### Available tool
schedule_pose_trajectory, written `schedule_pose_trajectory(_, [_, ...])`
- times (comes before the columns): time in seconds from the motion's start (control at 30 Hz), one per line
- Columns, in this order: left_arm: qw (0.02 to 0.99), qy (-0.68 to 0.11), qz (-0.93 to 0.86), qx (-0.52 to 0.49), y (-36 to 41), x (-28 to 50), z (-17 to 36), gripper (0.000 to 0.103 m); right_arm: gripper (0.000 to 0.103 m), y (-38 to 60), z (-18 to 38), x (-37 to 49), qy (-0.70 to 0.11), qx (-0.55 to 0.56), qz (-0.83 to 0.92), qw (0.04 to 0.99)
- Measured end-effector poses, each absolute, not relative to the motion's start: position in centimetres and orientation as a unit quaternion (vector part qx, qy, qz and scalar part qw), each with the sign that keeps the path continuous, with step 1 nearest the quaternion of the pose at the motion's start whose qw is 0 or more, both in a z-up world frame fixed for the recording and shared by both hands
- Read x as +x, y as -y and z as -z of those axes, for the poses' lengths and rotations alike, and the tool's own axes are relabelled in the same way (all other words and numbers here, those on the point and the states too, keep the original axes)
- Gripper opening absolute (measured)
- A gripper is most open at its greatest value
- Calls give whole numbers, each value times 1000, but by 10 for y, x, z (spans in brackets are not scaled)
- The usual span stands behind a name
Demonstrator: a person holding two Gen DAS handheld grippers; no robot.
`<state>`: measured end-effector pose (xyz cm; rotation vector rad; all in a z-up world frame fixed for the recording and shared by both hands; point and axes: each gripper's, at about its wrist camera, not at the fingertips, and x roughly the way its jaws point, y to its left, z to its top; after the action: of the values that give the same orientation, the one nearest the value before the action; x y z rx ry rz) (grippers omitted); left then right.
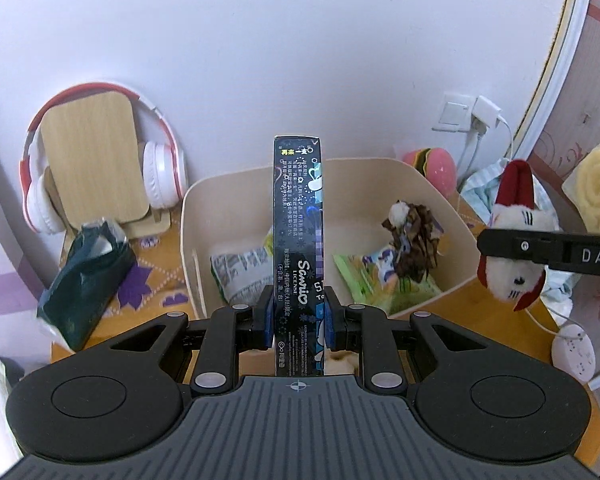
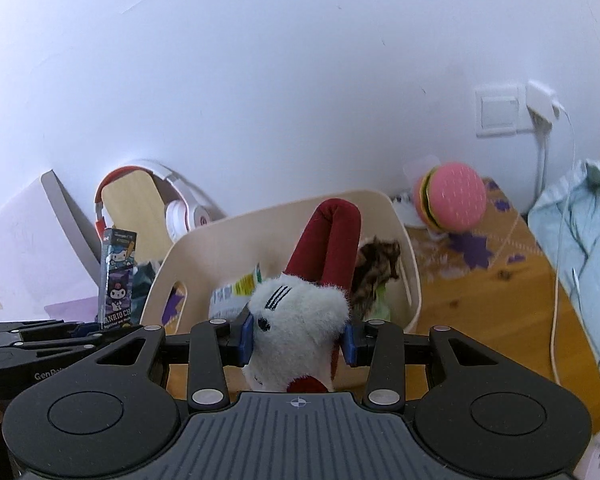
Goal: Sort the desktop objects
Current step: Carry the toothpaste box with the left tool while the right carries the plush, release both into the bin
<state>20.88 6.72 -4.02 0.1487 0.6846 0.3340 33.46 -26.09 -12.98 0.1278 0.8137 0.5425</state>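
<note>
Left gripper (image 1: 298, 316) clamps a dark box (image 1: 298, 216), right gripper (image 2: 298, 338) a plush toy (image 2: 296, 320), before the half-filled bin (image 1: 452, 216).

Between the blue pads of the left claw (image 1: 299, 320) stands a black box (image 1: 298, 216) printed with white lettering and small pale cartoon figures. Ahead of that claw sits a cream bin (image 1: 452, 216); to its left lies a dark green bag (image 1: 84, 276), and beyond that red-and-white headphones (image 1: 160, 168) hang around a pale wood-grain stand (image 1: 94, 160). The right claw (image 2: 299, 340) grips a white plush toy (image 2: 296, 320) with dark red ears and black whisker lines. Ahead and right of it lies a pink burger toy (image 2: 454, 196). The table (image 2: 480, 292) is orange-brown with purple flower motifs.
</note>
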Motion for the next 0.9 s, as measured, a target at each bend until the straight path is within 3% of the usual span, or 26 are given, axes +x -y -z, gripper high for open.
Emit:
schedule_pose_trajectory(0.4, [922,-325,-182,108,-78,253,39,23,39,235,124,370,-363,24,-272,891])
schedule_pose_trajectory(0.9, [901,-364,-201,126,-93,294,71,23,39,198,158,400,-382,-41,-279,880])
